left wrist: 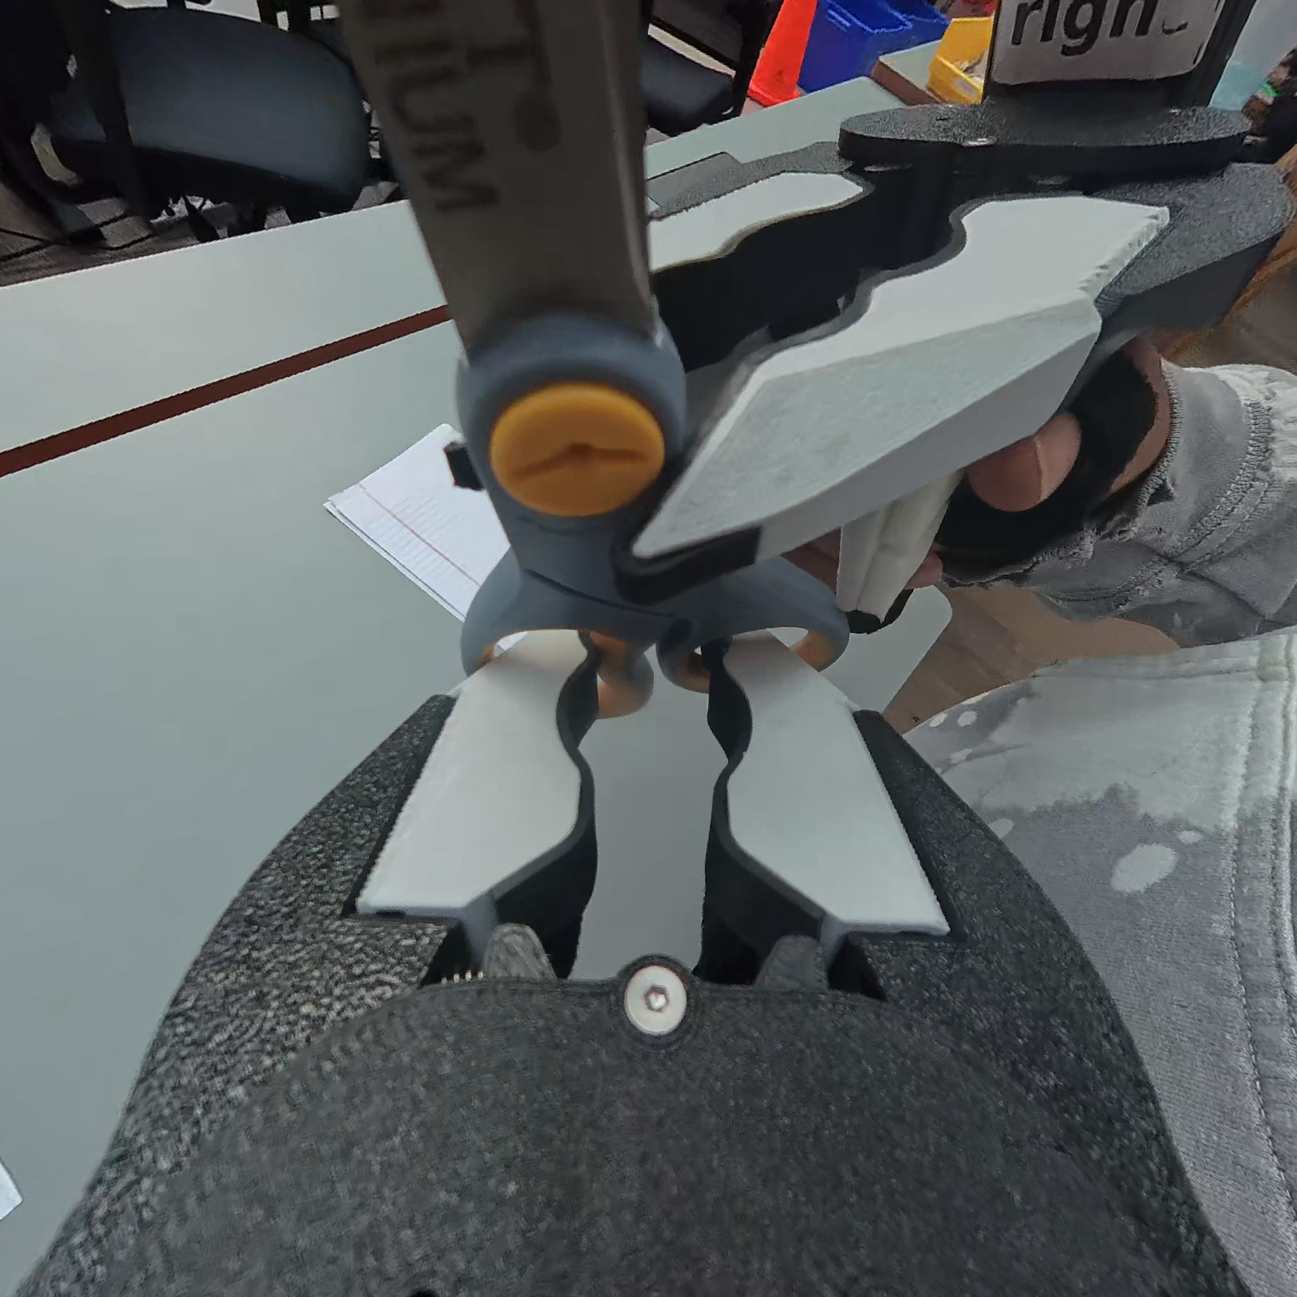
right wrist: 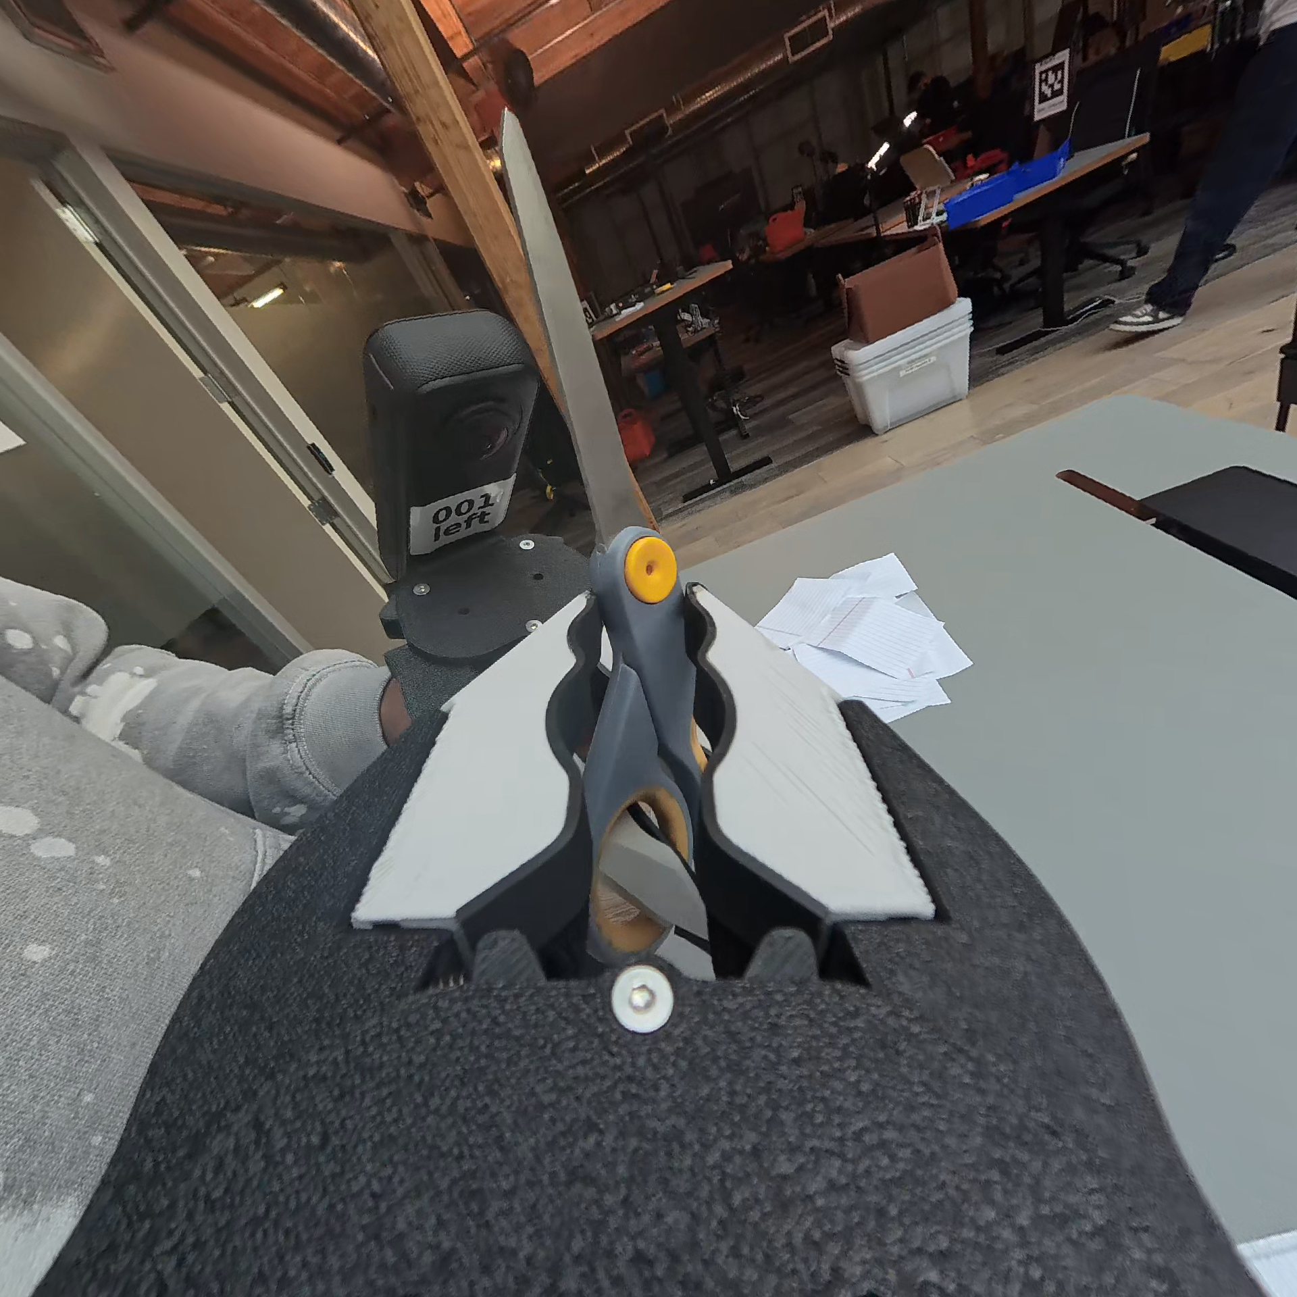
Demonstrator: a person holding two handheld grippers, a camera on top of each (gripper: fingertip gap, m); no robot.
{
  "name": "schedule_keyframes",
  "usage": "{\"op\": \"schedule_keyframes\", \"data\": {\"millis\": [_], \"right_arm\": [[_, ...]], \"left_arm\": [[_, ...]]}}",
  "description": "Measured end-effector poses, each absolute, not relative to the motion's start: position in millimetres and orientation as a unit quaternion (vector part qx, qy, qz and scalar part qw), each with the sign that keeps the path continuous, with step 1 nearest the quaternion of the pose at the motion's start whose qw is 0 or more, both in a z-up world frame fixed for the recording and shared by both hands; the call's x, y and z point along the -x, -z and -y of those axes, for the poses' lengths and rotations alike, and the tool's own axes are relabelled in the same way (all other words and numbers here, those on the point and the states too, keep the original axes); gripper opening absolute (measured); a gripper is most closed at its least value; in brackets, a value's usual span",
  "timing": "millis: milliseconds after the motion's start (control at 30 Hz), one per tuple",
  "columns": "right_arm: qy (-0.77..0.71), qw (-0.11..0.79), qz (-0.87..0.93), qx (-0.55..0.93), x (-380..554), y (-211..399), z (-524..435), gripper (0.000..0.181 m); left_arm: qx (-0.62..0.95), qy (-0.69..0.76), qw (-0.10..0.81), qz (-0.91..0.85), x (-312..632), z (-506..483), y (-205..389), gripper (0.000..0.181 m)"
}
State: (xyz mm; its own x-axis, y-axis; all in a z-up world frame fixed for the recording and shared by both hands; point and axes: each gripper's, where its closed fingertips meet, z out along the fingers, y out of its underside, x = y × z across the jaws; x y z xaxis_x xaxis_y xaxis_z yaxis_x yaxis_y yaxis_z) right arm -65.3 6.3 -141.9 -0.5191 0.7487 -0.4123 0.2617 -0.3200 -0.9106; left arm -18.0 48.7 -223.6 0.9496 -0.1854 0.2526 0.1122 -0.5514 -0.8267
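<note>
Grey-handled scissors (right wrist: 642, 737) clamped between right jaws (blades up).

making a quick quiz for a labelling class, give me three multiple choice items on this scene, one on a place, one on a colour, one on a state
1. Where do the paper pieces lie?
A. on the grey table
B. on the floor
C. in a blue bin

2. What colour is the scissors' pivot button?
A. red
B. orange-yellow
C. green

3. How are the scissors held?
A. lying flat on the table
B. spread wide open
C. blades together, clamped in the right tongs

Key: 1 A, the paper pieces rest on the table. 2 B, the pivot button is orange-yellow. 3 C, the right tongs grip the scissors by the grey handle, blades shut and pointing up.
</note>
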Motion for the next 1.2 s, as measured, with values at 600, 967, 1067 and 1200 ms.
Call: {"op": "schedule_keyframes", "data": {"millis": [600, 967, 1067, 1200], "right_arm": [[-0.307, 0.168, 0.709, 0.612, 20, 398, -225, 0.07], [-0.204, 0.139, 0.801, 0.546, 66, 499, -261, 0.087], [-0.206, 0.148, 0.797, 0.549, 66, 497, -261, 0.051], [-0.209, 0.176, 0.792, 0.547, 63, 493, -257, 0.017]], "left_arm": [[0.754, 0.3, 0.584, 0.003, 47, 10, 154, 0.02], [0.78, 0.282, 0.552, 0.085, 54, 21, 183, 0.02], [0.777, 0.293, 0.55, 0.092, 53, 13, 188, 0.02], [0.781, 0.3, 0.544, 0.068, 53, -1, 186, 0.02]]}}
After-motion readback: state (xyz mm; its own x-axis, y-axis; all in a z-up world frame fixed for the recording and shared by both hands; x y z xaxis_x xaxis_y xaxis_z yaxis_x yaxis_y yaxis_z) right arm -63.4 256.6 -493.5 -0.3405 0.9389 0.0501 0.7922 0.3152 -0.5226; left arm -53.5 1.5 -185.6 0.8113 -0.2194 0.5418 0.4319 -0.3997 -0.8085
